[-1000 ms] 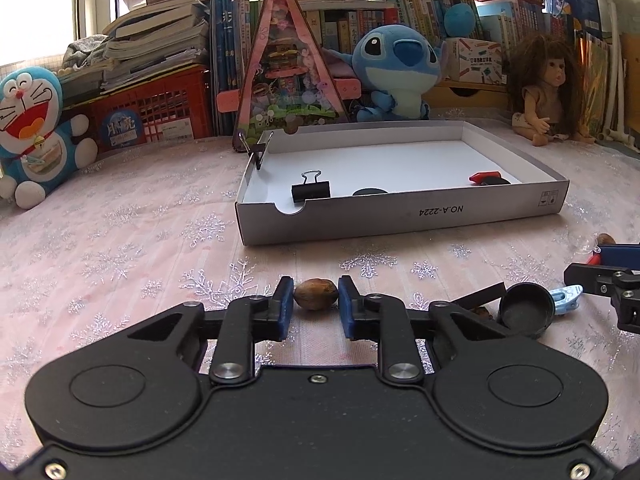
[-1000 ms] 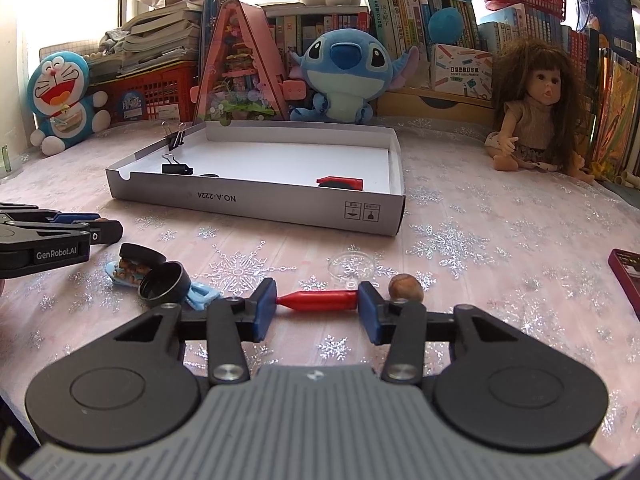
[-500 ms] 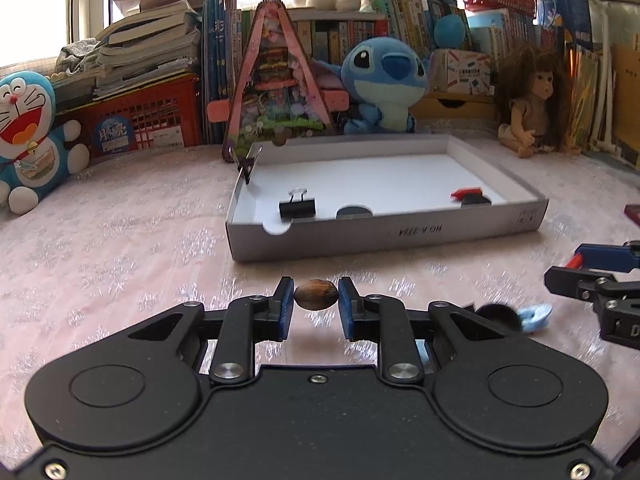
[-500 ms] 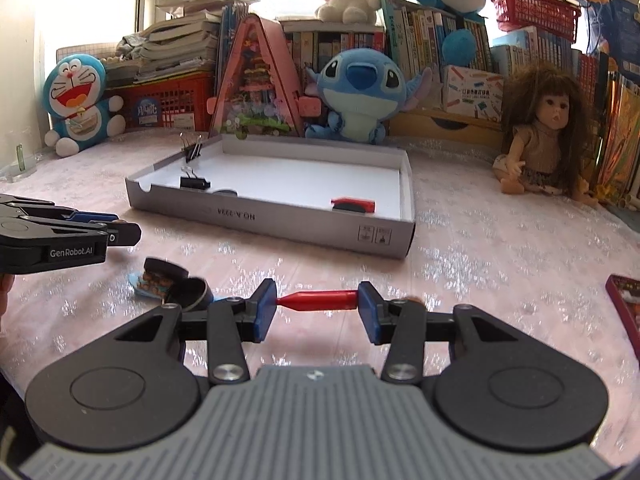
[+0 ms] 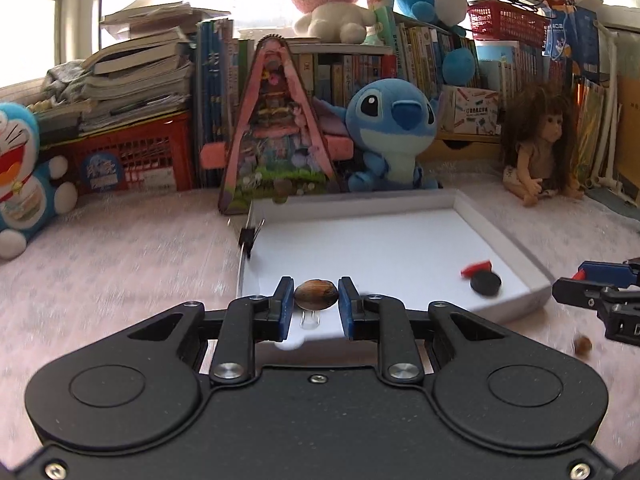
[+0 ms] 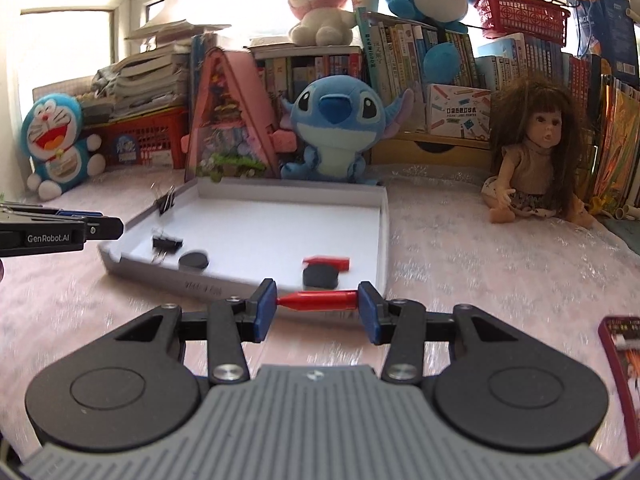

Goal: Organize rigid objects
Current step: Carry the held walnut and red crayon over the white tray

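left tongs (image 5: 316, 300) clamp walnut (image 5: 315, 295) | right tongs (image 6: 317, 307) clamp red piece (image 6: 318, 301) | both lifted, nearer white tray (image 6: 384, 240)

Left hand-held gripper (image 5: 316, 303) and right hand-held gripper (image 6: 317, 307) both seem clamped, angled downward.

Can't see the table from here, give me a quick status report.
Left gripper shut on walnut. Right gripper shut on red piece. Both near white tray. Nothing in the way.

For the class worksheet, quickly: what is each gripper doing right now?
Left gripper: shut on the brown oval walnut.
Right gripper: shut on the red plastic pointed piece, held end to end.
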